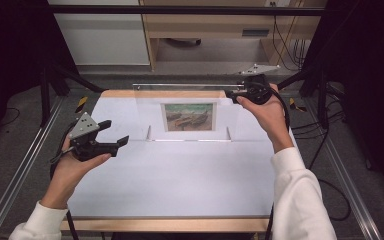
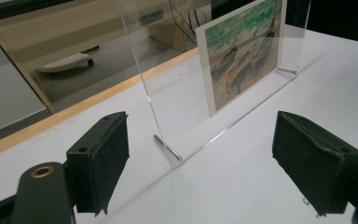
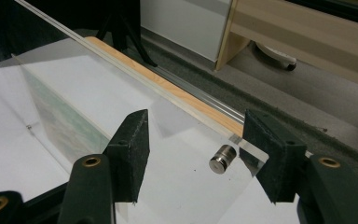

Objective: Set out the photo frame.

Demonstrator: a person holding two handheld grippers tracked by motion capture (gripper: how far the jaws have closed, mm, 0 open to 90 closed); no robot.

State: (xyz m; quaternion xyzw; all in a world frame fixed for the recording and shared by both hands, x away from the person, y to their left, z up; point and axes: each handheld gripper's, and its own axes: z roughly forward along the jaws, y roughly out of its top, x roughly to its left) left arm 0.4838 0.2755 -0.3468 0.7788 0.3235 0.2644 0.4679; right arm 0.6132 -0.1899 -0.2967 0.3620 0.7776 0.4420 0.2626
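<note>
Watching the clear acrylic picture frame (image 1: 187, 114) stand upright across the far half of the white worktop (image 1: 180, 175), with one print of beached boats (image 1: 188, 117) sandwiched in its middle. My right tool (image 1: 231, 93) is up at the frame's top right corner; in the right gripper view its two pads straddle that corner and the steel standoff bolt (image 3: 222, 159) there, but with gaps on both sides, so it is spread and pressing on nothing. My left tool (image 1: 116, 133) hangs over the worktop near the frame's left end, well short of it, jaws wide and empty. In the left gripper view the lower left corner sits straight ahead between the pads, with its own small steel pin (image 2: 168, 147) at the foot.

To do this well, I'd say, keep the right tool square to the pane so the pads meet the flat faces and not the bolt head; a skewed bite could tip the frame. I'd bring the left in low and level toward that near edge and steady the panel before anything is loosened or lifted.

Count: one frame, one print, two tools. Fasteners I can count: one in each gripper view, plus a faint glint at the far lower corner in the left gripper view.
</note>
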